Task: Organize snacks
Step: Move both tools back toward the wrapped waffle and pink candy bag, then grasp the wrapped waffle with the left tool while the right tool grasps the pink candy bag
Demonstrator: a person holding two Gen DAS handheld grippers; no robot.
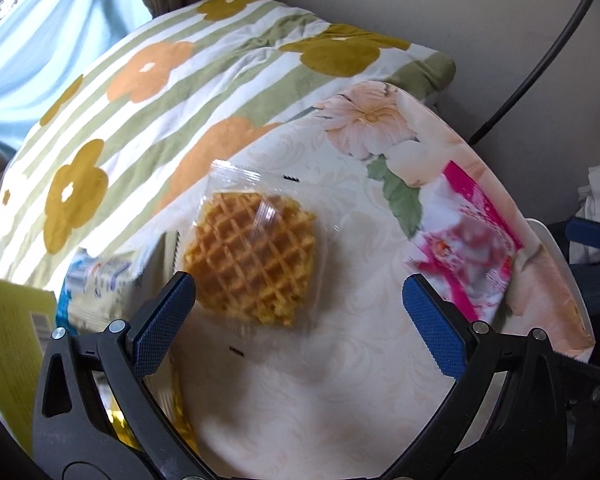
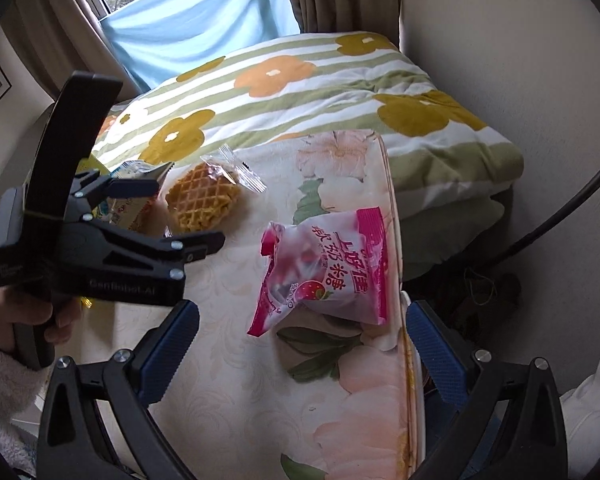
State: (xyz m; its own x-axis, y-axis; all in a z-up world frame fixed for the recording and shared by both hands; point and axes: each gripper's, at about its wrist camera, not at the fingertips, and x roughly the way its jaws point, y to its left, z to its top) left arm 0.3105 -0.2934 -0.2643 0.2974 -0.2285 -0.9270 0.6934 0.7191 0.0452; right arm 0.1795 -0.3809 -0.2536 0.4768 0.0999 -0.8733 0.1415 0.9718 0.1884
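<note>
golden grid-patterned waffle (image 1: 251, 256), pink-and-white candy bag (image 2: 328, 268), green-striped flowered quilt (image 2: 300, 92)

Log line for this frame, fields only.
left gripper: open, over waffle pack | right gripper: open, empty, near pink candy bag | both snacks on floral cloth

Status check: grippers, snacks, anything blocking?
Left gripper open, empty, over wrapped waffle. Right gripper open, empty, near pink candy bag. Both snacks flat on floral tablecloth. No obstruction.
</note>
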